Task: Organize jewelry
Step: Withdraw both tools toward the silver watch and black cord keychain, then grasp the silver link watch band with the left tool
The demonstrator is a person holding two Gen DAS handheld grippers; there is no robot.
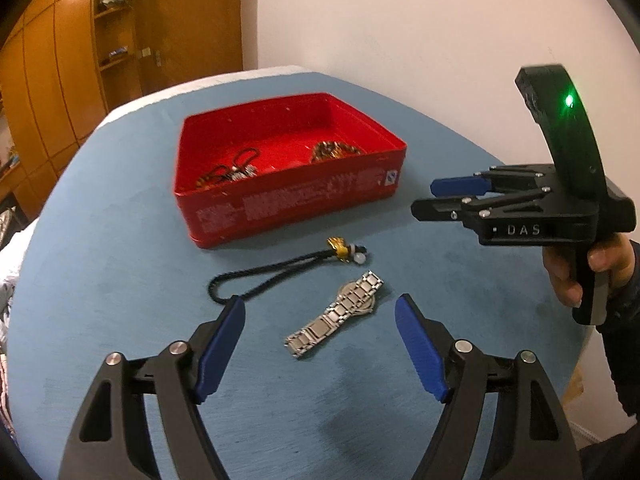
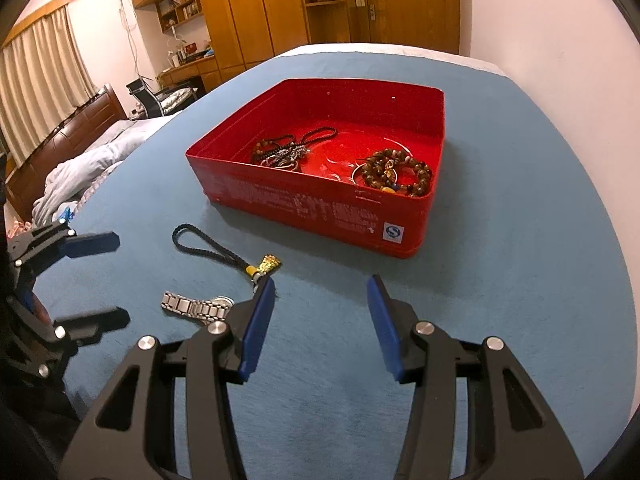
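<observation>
— Between the wide-apart jaws of the left gripper [image 1: 320, 306]? 
— A silver watch [image 1: 335, 314], flat on the blue table [image 1: 120, 240]. Just past the left jaw tip, a black cord charm [image 1: 280, 268].

— And ahead of the right gripper [image 2: 322, 284]? 
— Jaws apart too, holding nothing. Straight ahead, a red box [image 2: 320, 204] with bead bracelets [image 2: 400, 172] inside.

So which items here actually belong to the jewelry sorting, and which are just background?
Part of the job:
red tin
beaded bracelets in the tin
corded pieces in the tin
black cord charm on the table
metal watch on the table
left gripper, right gripper, both open

Just around:
blue table cover
bed
wooden cabinets
curtains
</observation>
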